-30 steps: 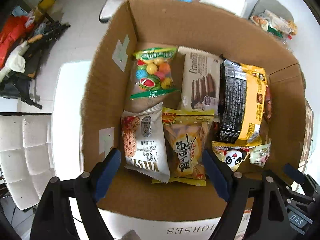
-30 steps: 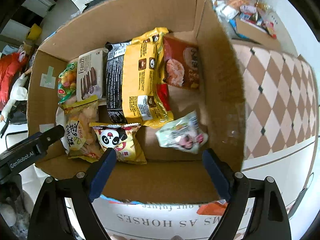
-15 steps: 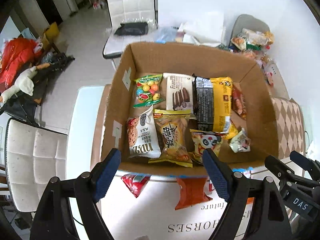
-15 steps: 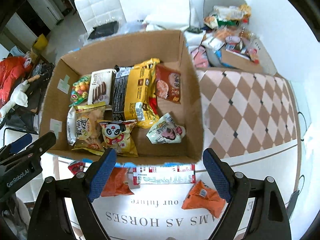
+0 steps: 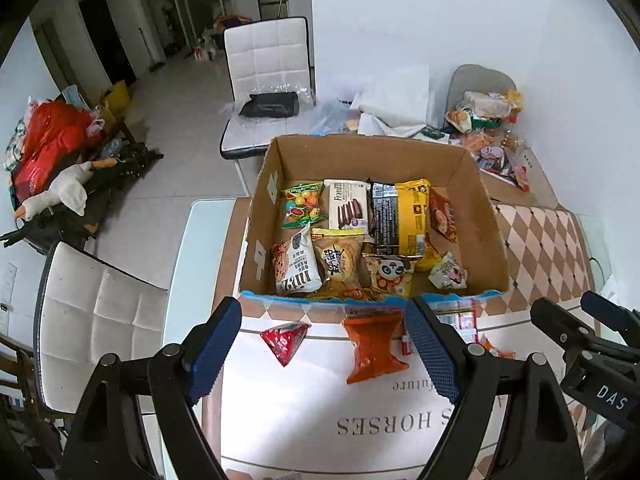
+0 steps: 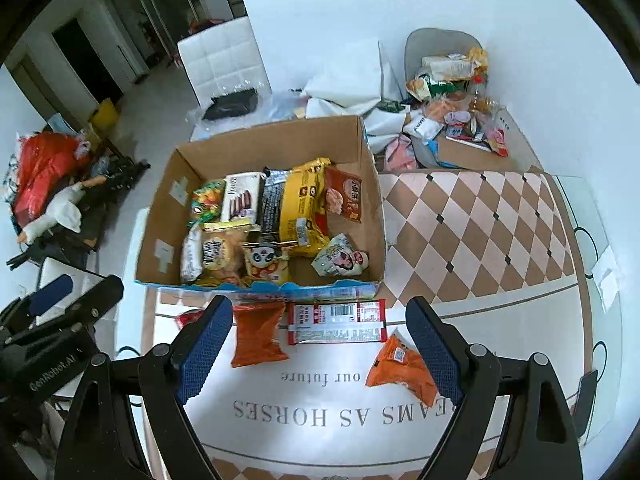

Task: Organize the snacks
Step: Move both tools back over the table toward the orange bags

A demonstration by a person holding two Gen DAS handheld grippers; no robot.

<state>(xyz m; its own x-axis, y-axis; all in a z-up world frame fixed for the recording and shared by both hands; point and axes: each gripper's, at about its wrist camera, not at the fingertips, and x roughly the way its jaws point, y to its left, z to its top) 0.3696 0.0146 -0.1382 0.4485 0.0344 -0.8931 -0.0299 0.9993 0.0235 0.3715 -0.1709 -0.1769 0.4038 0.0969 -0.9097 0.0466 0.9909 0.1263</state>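
Cardboard box (image 6: 372,216) holds snacks; orange packets (image 6: 258,334) lie before it on the table (image 6: 500,320)

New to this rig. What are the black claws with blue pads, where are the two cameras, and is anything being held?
No robot arm here: a person holds one two-finger gripper in each hand. Each picture comes from a fisheye camera on a gripper, looking forward along its fingers. The left gripper and right gripper both stand open and hold nothing. Below them a cardboard box sits on the table, already packed with snack packets. Loose in front of it lie a red packet, an orange packet, a long red-and-white packet and a second orange packet.
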